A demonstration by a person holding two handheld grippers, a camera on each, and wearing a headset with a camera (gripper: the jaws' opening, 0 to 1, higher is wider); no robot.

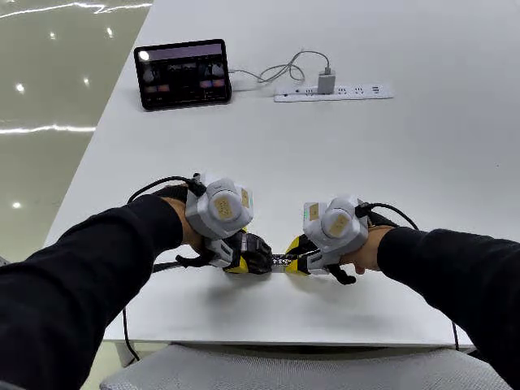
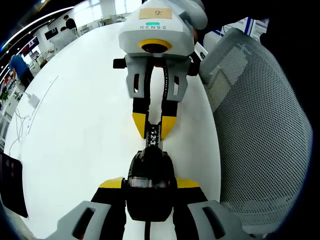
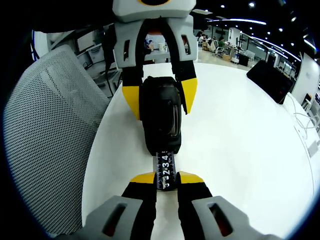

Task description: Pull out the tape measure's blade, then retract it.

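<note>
A black tape measure [image 1: 258, 252] rests on the white table [image 1: 341, 154] near its front edge. My left gripper [image 1: 237, 258] is shut on its case [image 2: 150, 187], yellow fingertips [image 2: 112, 183] pressed to both sides. A short length of the blade [image 2: 153, 136], with printed numbers, runs out of the case to my right gripper [image 1: 297, 262]. In the right gripper view, my right gripper [image 3: 166, 179] is shut on the blade's end [image 3: 165, 170], with the case [image 3: 162, 117] just beyond, between the left gripper's jaws. The two grippers face each other, close together.
A dark tablet [image 1: 182, 73] stands at the back left of the table. A white power strip [image 1: 335, 93] with a charger and cable lies at the back. A grey mesh chair [image 2: 260, 125] sits just past the table's front edge [image 1: 284, 340].
</note>
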